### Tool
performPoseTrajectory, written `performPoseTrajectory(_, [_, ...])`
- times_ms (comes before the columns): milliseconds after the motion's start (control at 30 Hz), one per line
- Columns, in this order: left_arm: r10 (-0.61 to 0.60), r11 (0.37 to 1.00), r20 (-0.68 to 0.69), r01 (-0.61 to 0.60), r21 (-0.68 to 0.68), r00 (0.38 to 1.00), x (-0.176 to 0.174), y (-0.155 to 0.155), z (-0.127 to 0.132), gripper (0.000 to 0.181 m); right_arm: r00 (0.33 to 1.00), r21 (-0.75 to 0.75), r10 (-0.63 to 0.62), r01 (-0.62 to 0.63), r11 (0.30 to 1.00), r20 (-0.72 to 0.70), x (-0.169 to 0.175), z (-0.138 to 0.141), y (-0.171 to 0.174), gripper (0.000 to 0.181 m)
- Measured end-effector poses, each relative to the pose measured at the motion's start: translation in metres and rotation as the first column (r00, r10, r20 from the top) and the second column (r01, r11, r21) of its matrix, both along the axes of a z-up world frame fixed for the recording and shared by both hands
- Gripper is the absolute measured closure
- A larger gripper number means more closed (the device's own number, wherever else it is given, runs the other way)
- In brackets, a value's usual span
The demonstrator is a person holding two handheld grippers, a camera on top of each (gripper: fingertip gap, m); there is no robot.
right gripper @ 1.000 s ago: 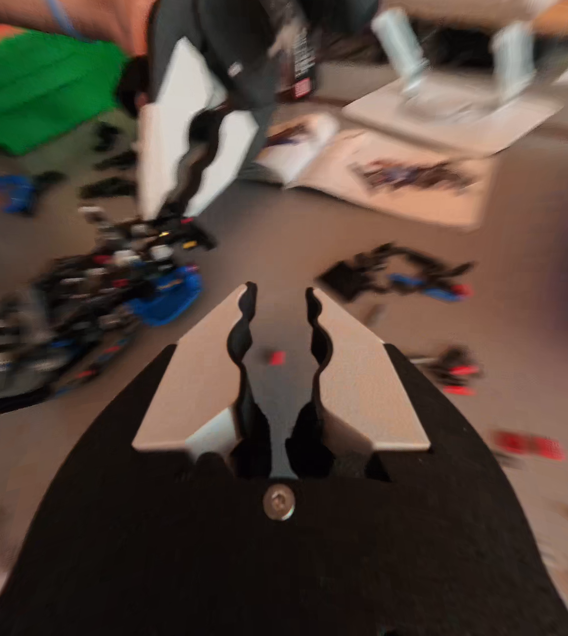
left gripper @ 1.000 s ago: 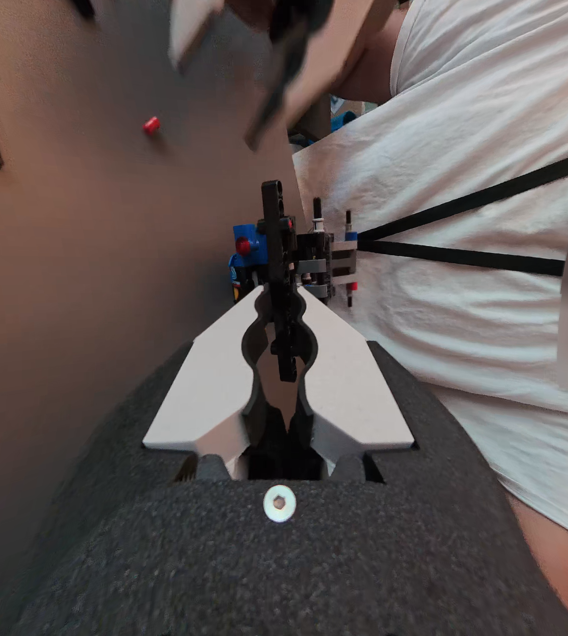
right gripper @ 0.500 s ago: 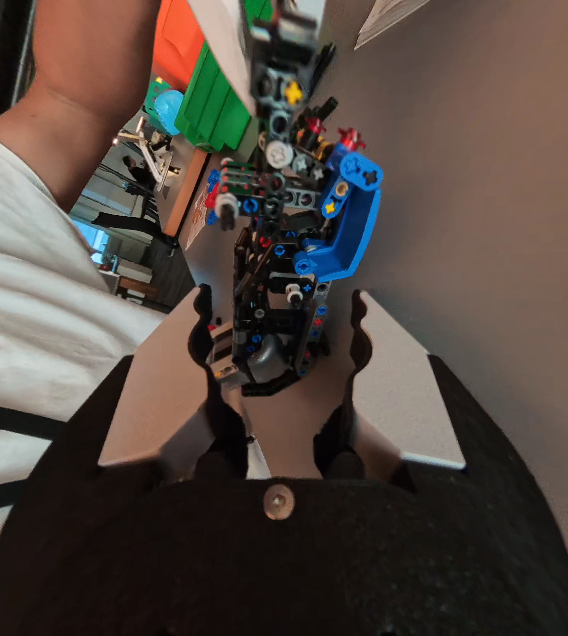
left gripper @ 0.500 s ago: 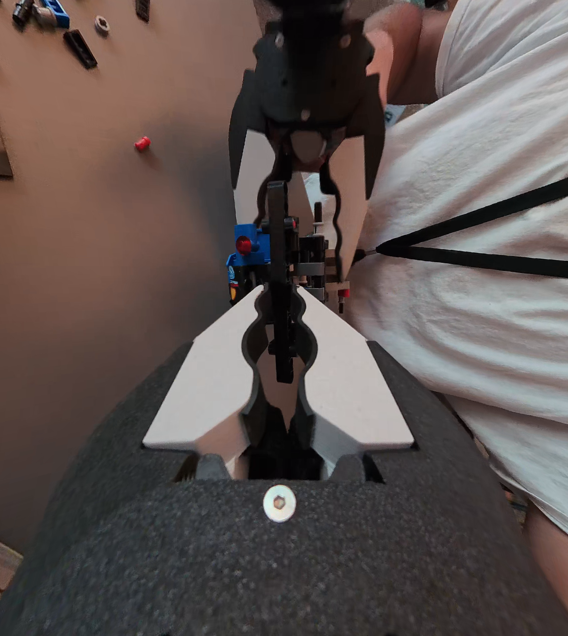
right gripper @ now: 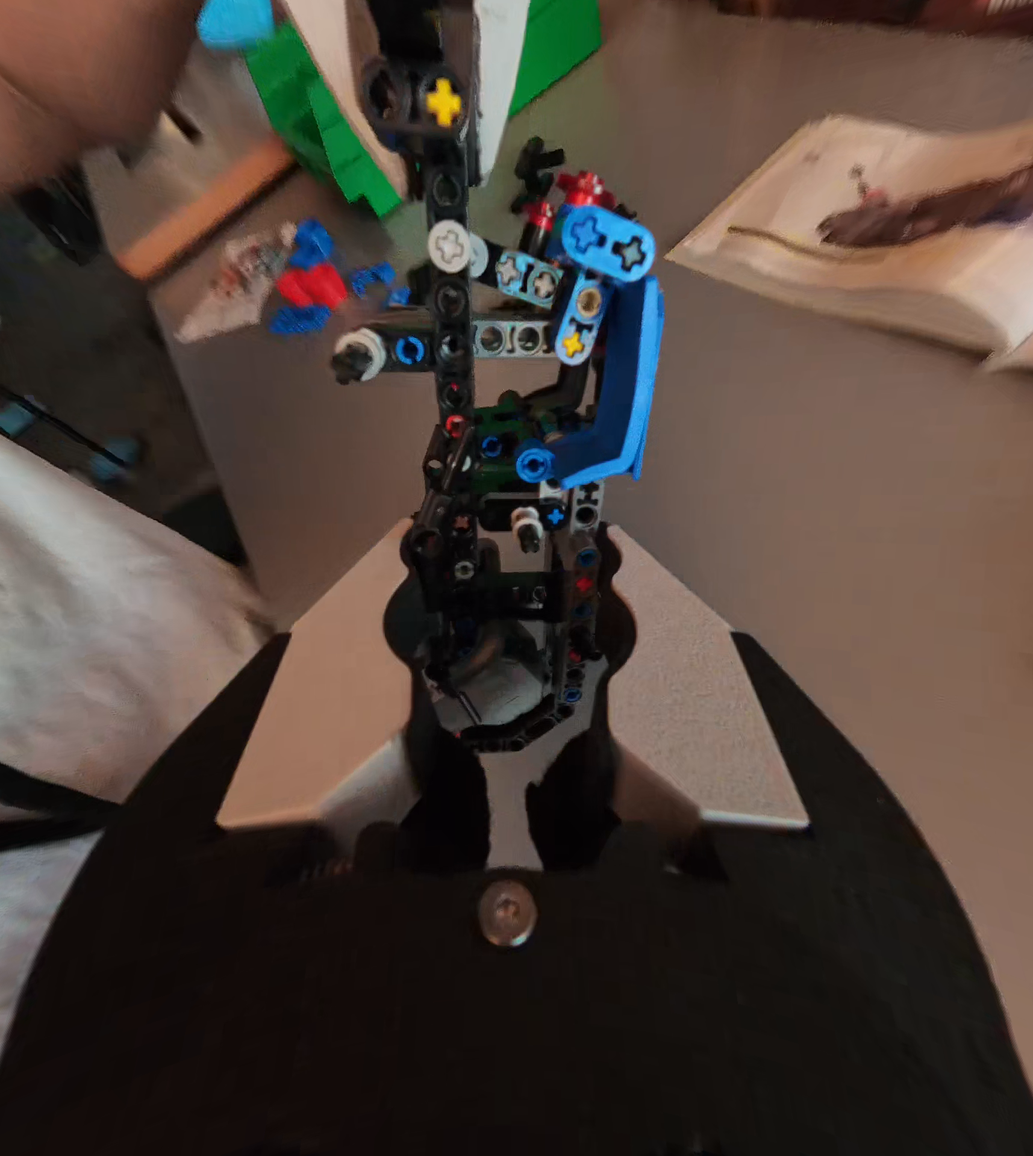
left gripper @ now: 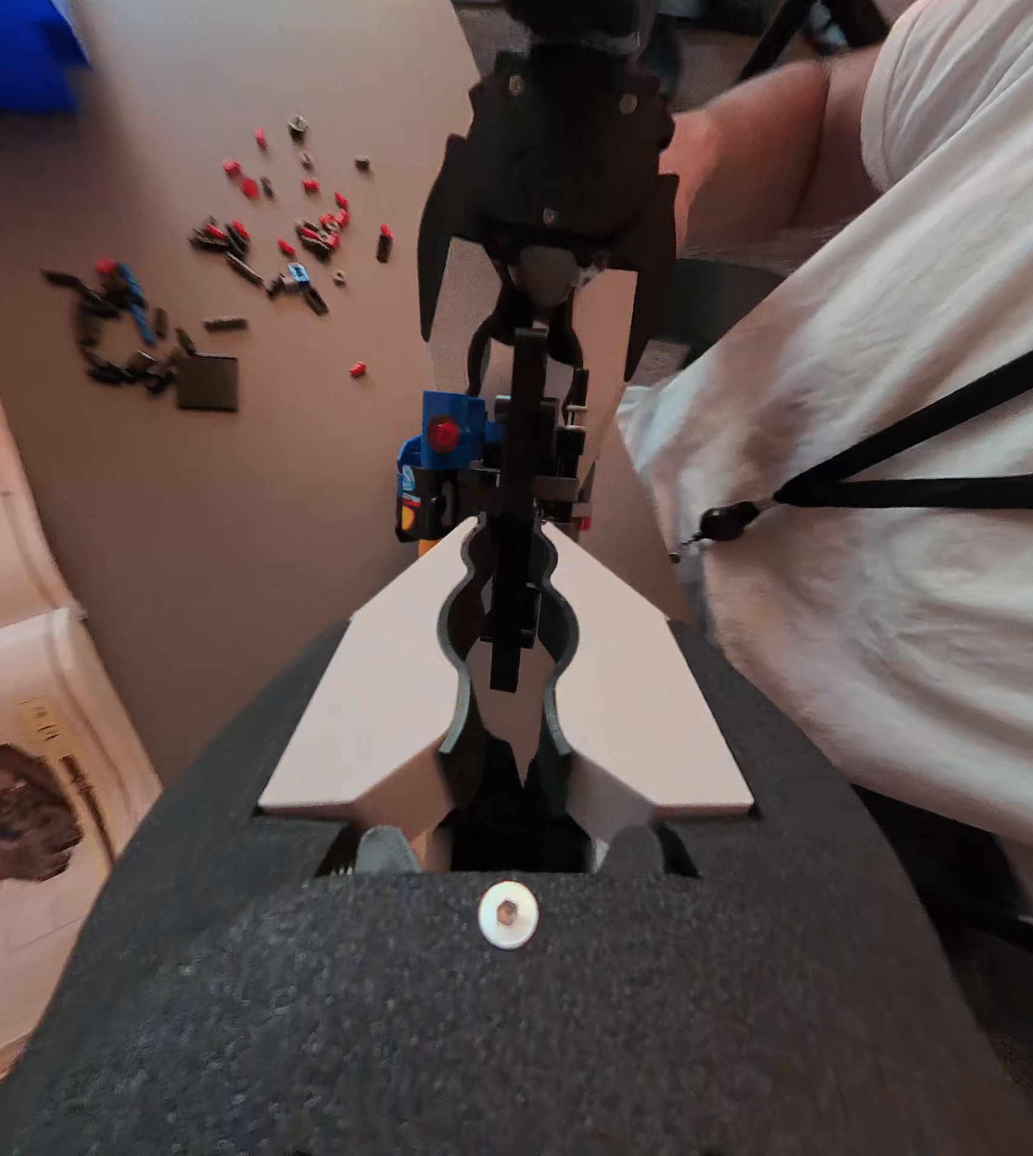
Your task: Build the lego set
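The part-built lego model (right gripper: 501,388), black beams with a blue curved panel (right gripper: 614,400), is held in the air between both grippers. My right gripper (right gripper: 507,550) is shut on the model's black frame end. My left gripper (left gripper: 514,538) is shut on a long black beam (left gripper: 517,500) at the model's other end. In the left wrist view the right gripper (left gripper: 526,425) faces me from above. In the right wrist view the left gripper (right gripper: 438,144) shows at the top edge. The model also shows in the left wrist view (left gripper: 451,463).
Several loose red, black and blue pieces (left gripper: 288,231) lie on the grey table (left gripper: 219,532). An open instruction booklet (right gripper: 908,250) lies beside them. A green bin (right gripper: 338,137) and a blue bin (left gripper: 0,50) stand at the edges. The person's white shirt (left gripper: 876,500) is close on one side. The tips of one gripper are about 9 cm away from the tips of the other.
My right gripper swung in from over the table, came around the model's frame end with open jaws, then closed on it. The left gripper kept its hold; both views have turned.
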State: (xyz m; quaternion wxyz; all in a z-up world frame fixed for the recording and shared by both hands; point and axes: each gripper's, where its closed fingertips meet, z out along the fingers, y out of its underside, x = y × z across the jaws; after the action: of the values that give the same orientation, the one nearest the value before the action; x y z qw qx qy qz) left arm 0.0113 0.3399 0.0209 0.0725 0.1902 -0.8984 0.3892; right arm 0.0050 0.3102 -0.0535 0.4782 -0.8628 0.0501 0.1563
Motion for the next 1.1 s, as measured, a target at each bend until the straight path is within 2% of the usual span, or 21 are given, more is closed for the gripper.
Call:
performPoseTrajectory(67, [0.018,1.000,0.127,-0.019,0.005,0.992,-0.006,0.006,0.005,0.172,0.979,-0.048,0.059,-0.051,0.998,0.194,0.009,0.005,0.004,0.131])
performPoseTrajectory(133, [0.072,0.997,0.252,-0.069,-0.020,0.965,-0.007,0.011,0.009,0.171,0.917,-0.080,0.099,-0.073,0.994,0.386,0.024,0.010,0.011,0.131])
performPoseTrajectory(200, [0.103,0.994,0.373,-0.104,-0.019,0.922,-0.010,0.018,0.003,0.170,0.821,-0.116,0.141,-0.092,0.989,0.554,0.037,0.012,0.018,0.131])
performPoseTrajectory(300, [0.098,0.988,0.556,-0.149,0.048,0.825,-0.017,0.026,-0.019,0.169,0.626,-0.174,0.210,-0.120,0.977,0.751,0.050,0.007,0.028,0.131])
performPoseTrajectory(400, [0.035,0.959,0.747,-0.233,0.162,0.664,-0.020,0.036,-0.040,0.171,0.460,-0.199,0.237,-0.129,0.971,0.856,0.056,-0.002,0.039,0.131])
performPoseTrajectory(500, [-0.043,0.911,0.842,-0.324,0.254,0.538,-0.021,0.046,-0.060,0.171,0.303,-0.211,0.236,-0.113,0.971,0.923,0.061,-0.010,0.049,0.131])
performPoseTrajectory(700, [-0.147,0.828,0.887,-0.436,0.352,0.438,-0.019,0.057,-0.090,0.170,0.042,-0.196,0.201,-0.095,0.976,0.979,0.069,-0.021,0.065,0.130])
performPoseTrajectory(800, [-0.217,0.786,0.902,-0.481,0.388,0.373,-0.018,0.060,-0.095,0.171,-0.025,-0.164,0.162,-0.090,0.982,0.986,0.070,-0.024,0.067,0.130])
performPoseTrajectory(933, [-0.234,0.769,0.907,-0.504,0.393,0.350,-0.017,0.059,-0.100,0.171,-0.083,-0.139,0.131,-0.093,0.986,0.988,0.069,-0.027,0.068,0.130])
performPoseTrajectory(1100, [-0.266,0.762,0.908,-0.507,0.403,0.322,-0.020,0.055,-0.105,0.171,-0.121,-0.107,0.093,-0.113,0.988,0.988,0.068,-0.029,0.068,0.130])
